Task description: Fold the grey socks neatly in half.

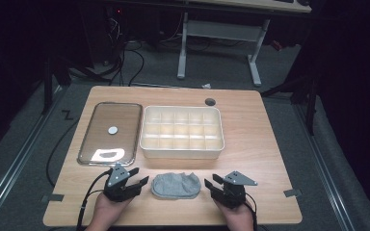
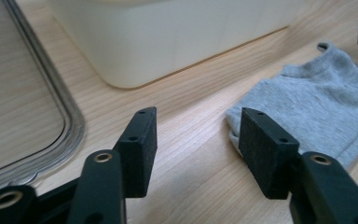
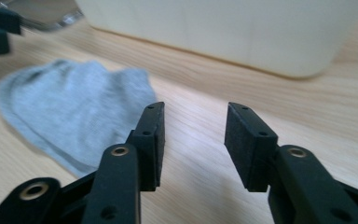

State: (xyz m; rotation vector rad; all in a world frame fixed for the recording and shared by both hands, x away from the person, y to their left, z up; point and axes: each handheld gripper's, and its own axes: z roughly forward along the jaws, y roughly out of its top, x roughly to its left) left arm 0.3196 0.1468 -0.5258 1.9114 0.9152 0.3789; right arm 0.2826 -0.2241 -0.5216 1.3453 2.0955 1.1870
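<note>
a grey sock is shown lying flat on the table near its front edge, between the left gripper and the right gripper, apart from both. both pairs of jaws are held apart with nothing between them; in the left gripper view one pad is seen just beside the sock's edge. the step in hand is judged to be the first grasp of the sock. it is best done by lowering each gripper onto an end so that only fabric, not wood, is pinched. behind the sock a white divided box is placed, with its clear lid laid flat to the left. nothing is seen in the way, though the box wall stands near.
</note>
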